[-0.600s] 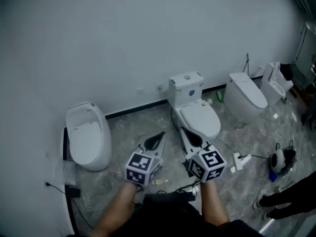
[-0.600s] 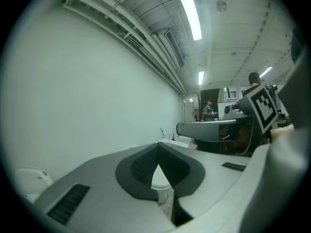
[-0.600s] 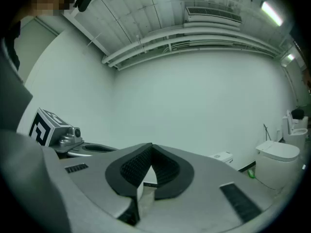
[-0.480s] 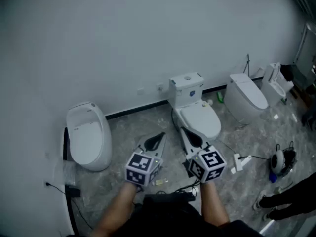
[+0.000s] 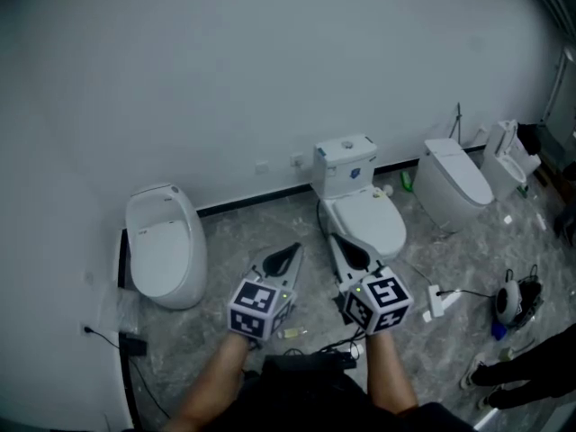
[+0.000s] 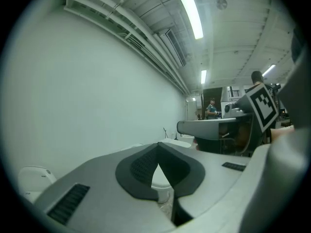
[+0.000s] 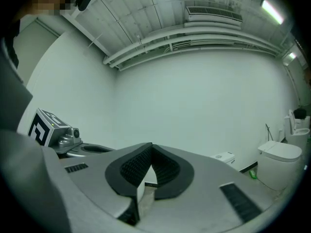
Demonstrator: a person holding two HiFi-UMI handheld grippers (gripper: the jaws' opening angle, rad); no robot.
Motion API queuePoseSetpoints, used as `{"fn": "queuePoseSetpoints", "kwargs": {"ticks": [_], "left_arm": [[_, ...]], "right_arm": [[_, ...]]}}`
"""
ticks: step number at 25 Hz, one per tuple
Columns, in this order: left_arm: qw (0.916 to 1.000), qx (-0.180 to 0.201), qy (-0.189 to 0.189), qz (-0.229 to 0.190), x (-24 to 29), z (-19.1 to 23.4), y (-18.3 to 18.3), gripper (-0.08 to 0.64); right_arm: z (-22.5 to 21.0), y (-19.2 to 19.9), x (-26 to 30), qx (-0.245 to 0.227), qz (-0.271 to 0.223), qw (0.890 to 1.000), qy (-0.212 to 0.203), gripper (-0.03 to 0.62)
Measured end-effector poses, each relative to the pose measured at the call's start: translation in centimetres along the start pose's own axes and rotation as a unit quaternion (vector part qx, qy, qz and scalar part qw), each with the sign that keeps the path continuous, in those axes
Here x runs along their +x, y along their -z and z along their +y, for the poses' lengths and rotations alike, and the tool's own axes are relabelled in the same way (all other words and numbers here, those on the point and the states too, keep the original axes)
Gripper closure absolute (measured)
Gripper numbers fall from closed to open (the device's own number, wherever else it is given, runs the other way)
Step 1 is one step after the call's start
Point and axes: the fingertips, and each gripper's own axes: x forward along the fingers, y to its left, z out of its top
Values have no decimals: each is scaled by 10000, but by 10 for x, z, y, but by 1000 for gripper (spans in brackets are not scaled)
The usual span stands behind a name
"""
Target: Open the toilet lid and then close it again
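- The left gripper [image 5: 293,247] holds its fingers pressed together, with nothing between them.
- The right gripper [image 5: 330,238] has its fingers closed too, and they are empty.
- The toilet lid [image 5: 367,216] lies down, just ahead of the right fingers, with its tank [image 5: 344,164] behind it.
- A rounded toilet [image 5: 165,250] sits well left of the left fingers.
- A tankless toilet [image 5: 454,180] sits well right of the right fingers.
- All three stand on the marbled floor [image 5: 229,232].

No word, number or brand can be read. The left cube [image 5: 259,306] on the left gripper [image 5: 291,248] and the right cube [image 5: 382,300] on the right gripper [image 5: 332,239] bear only black-and-white square marker patterns. A blue label [image 5: 352,171] on the far toilet tank [image 5: 342,154] is too small to read
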Motion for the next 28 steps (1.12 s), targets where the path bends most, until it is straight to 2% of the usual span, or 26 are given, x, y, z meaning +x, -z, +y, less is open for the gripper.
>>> {"fn": "queuePoseSetpoints", "kwargs": {"ticks": [7,14,20,28], "left_arm": [[9993,-70,-361,8,-14,12,4,552],[9935,-189,-1122,97,-51,32,17,552],[9800,-389,-1938,227,-98,60,36,552],[9543,-610,-2910,309,-171,91,53,551]], "right_arm": [[8,2,5,-18,78,9995,-295,583],[44,14,20,-38,237,9942,-1050,583],[91,29,43,-10,411,9822,-1835,583],[167,42,61,-68,605,9569,-2840,583]]}}
